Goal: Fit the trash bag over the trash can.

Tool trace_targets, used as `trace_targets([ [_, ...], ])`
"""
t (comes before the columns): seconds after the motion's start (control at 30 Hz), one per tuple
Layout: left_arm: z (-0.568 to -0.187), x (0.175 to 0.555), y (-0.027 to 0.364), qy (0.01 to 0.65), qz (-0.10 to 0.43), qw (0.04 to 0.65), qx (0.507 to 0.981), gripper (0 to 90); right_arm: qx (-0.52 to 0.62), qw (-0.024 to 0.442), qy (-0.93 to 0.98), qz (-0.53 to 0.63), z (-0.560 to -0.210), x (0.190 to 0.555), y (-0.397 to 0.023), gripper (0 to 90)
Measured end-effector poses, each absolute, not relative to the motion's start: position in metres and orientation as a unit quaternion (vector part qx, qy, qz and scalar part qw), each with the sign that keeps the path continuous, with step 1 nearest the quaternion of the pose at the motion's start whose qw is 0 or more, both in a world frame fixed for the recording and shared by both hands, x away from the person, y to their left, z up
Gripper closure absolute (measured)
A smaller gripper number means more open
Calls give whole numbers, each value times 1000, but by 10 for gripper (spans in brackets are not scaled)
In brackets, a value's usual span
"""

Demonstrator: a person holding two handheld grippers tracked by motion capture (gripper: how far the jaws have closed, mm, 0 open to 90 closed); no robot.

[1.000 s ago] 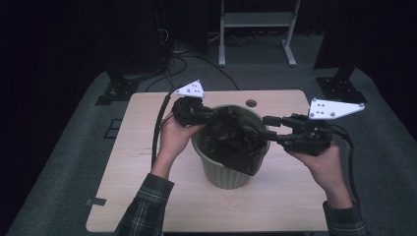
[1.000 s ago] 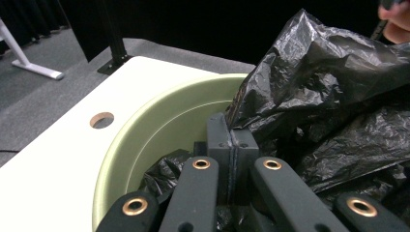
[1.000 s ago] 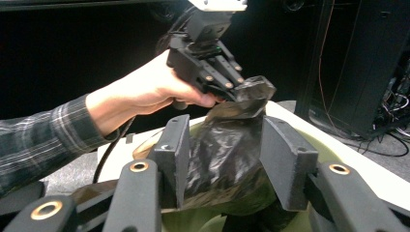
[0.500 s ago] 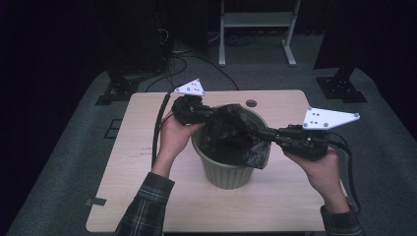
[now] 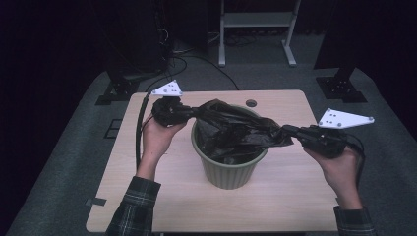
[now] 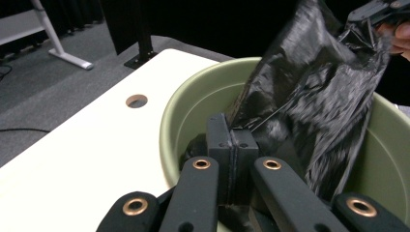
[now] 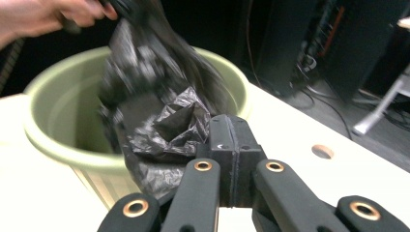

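One green bin (image 5: 228, 167) is standing near the middle of one pale wooden table (image 5: 290, 196), and one black plastic bag (image 5: 236, 132) is lying across its mouth, partly down inside and partly stretched above the rim. Two grippers are working on it, one in each of the person's hands. The left gripper (image 5: 191, 112) is sitting at the bin's far left rim with its jaws pressed together on the bag's edge; in the left gripper view its pads (image 6: 232, 159) are meeting flat with the film running out from between them, over the bin's green wall (image 6: 179, 111). The right gripper (image 5: 287, 130) is hanging just outside the bin's right rim, and its jaws have just been closing; in the right gripper view the pads (image 7: 232, 145) are now standing flush together, pinching a crumpled fold of the bag (image 7: 164, 130) that is draping over the rim. The bag is being held taut between the two grips. Each gripper is carrying one grey three-cornered plate, so two are showing, and one black cable (image 5: 140, 132) is trailing from the left gripper along the table. One round hole (image 5: 251, 103) is showing in the tabletop behind the bin. No brand, label or writing is readable anywhere on the bin, the bag or the grippers.
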State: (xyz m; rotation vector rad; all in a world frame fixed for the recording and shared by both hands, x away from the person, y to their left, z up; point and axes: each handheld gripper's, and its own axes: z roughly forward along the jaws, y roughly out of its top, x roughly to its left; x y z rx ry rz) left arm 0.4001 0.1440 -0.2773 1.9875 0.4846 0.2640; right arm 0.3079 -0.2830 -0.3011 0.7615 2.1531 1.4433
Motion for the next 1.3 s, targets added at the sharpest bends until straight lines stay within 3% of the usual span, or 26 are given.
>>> trace_targets([
  [0.27,-280,396,155,207,112,518,822,897,294,215,788,496,-317,294,-311,899],
  [0.3,-280,396,153,203,109,519,823,897,295,209,788,498,-319,292,-314,871],
  [0.33,-280,395,150,195,107,520,825,897,293,199,785,508,-320,291,-317,786],
  [0.43,-280,391,141,171,104,519,831,897,288,186,765,545,-311,288,-322,704],
  [0.67,-281,389,126,152,94,515,838,896,245,199,755,575,-269,289,-295,650],
  [0.93,-279,380,115,130,90,510,845,896,190,201,764,583,-237,304,-238,625],
  [1.3,-282,371,122,122,86,516,844,896,219,190,793,536,-252,351,-229,578],
])
